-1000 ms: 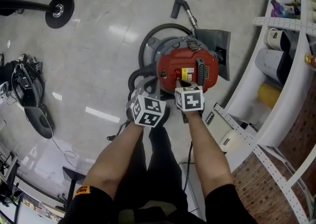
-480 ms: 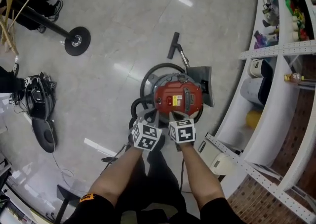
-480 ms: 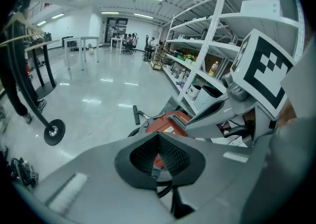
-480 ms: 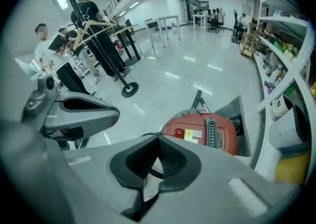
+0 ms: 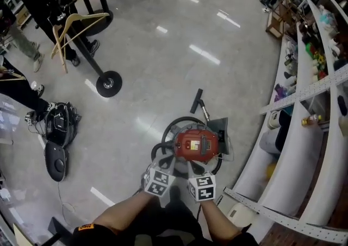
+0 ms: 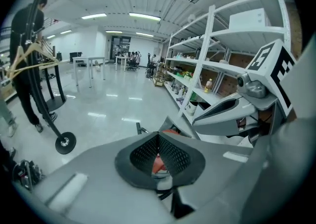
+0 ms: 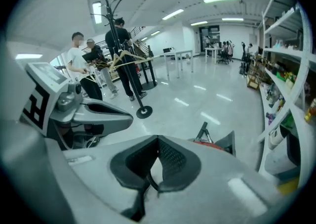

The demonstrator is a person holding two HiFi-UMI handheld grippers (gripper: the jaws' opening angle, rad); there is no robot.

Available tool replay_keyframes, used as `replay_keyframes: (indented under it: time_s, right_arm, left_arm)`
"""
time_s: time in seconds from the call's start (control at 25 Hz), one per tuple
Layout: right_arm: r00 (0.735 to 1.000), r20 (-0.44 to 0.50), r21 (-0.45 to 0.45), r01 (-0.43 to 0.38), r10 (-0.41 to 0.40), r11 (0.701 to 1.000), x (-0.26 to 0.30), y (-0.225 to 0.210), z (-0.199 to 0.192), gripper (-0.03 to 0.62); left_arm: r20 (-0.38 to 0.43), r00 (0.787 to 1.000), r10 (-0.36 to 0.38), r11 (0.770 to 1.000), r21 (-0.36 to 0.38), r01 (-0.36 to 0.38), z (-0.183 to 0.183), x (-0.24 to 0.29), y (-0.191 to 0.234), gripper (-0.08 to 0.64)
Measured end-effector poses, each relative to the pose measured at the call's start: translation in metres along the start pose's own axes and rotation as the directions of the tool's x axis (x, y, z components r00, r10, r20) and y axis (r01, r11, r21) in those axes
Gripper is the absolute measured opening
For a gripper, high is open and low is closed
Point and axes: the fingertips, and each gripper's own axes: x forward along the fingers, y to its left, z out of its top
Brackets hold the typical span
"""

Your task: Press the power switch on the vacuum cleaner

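The vacuum cleaner is round and red, with a grey rim. It sits flat on the shiny grey floor. A yellow sticker and a black handle are on top. A black hose curls round it. Its metal pipe lies on the floor and ends in a black nozzle. The power switch is too small to see.

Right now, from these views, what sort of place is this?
Probably a large open workroom or lab rather than a home. It has a wide glossy floor, long white shelves stocked with goods along one side, and white tables far back under strip lights.
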Motion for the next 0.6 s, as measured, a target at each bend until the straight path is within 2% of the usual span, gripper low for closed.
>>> replay_keyframes:
  time_s: [0.16,0.28,0.44,0.6]
  right_arm:
    - [0.996,0.082,-0.071,-0.013,0.019,0.997,-0.047,0.025,0.015,-0.008]
    - [0.992,0.123,-0.089,-0.026,0.037,0.996,-0.077,0.039,0.019,-0.008]
    - [0.982,0.182,-0.102,-0.029,0.047,0.994,-0.110,0.044,0.017,-0.008]
    - [0.968,0.233,-0.131,-0.065,0.094,0.989,-0.136,0.054,0.020,-0.008]
  left_arm:
    - [0.026,0.998,0.053,0.996,-0.071,-0.051,-0.005,-0.051,-0.010,0.017]
    - [0.055,0.996,0.074,0.992,-0.105,-0.068,-0.007,-0.080,-0.028,0.017]
    - [0.125,0.988,0.095,0.992,-0.095,-0.084,0.006,-0.107,-0.054,0.017]
    - [0.200,0.973,0.118,0.991,-0.083,-0.103,0.025,-0.129,-0.072,0.017]
